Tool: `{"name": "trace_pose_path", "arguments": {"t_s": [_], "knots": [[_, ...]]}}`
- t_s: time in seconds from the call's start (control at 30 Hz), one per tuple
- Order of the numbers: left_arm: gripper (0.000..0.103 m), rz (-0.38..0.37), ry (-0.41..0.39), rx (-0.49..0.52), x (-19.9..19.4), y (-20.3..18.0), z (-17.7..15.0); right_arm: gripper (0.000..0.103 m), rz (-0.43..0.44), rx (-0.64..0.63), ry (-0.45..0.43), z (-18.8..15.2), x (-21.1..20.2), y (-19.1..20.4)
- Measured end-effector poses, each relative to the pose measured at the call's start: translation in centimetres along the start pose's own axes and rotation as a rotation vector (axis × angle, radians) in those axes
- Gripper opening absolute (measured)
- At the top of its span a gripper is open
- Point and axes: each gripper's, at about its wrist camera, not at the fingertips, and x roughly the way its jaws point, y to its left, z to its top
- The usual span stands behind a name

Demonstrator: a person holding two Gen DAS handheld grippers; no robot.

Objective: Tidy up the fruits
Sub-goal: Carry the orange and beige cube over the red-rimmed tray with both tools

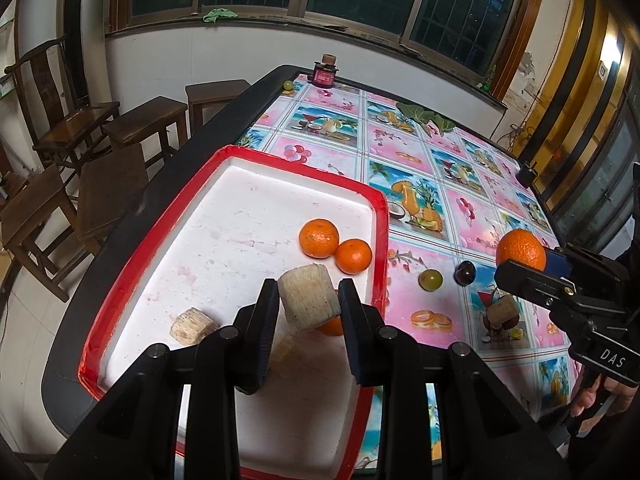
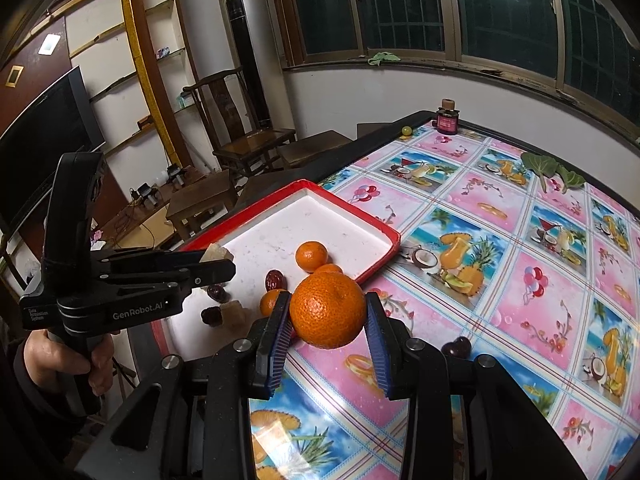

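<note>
My left gripper (image 1: 308,292) is shut on a pale sugarcane chunk (image 1: 307,300), held above the red-rimmed white tray (image 1: 224,152). Two oranges (image 1: 319,238) lie in the tray, and a third orange (image 1: 333,326) is half hidden under the chunk. Another cane piece (image 1: 192,326) lies at the tray's left. My right gripper (image 2: 328,300) is shut on an orange (image 2: 327,310) above the tablecloth beside the tray (image 2: 376,224). In the right wrist view several dark dates (image 2: 275,279) also lie in the tray. A green grape (image 1: 430,280), a dark fruit (image 1: 465,272) and a cane piece (image 1: 502,310) lie on the cloth.
A dark jar (image 1: 325,74) and a small green grape (image 1: 287,85) stand at the table's far edge, with green leaves (image 1: 424,116) to their right. Wooden stools (image 1: 148,124) and a chair stand left of the table. A hand (image 2: 80,356) grips the left tool's handle.
</note>
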Motion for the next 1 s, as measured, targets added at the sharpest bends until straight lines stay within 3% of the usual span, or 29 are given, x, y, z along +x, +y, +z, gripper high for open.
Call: {"name": "trace_pose_path", "arguments": {"t_s": [0.53,1.0], "knots": [[0.028,0.002,0.034,-0.032,1.9,2.3,1.6,0.036,0.058,0.011,-0.007,2.0,2.6,-0.9],[0.028,0.048,0.096,-0.090,7.5,5.0,3.9,0.036,0.108,0.055,0.107,6.1,12.5,-2.8]]}}
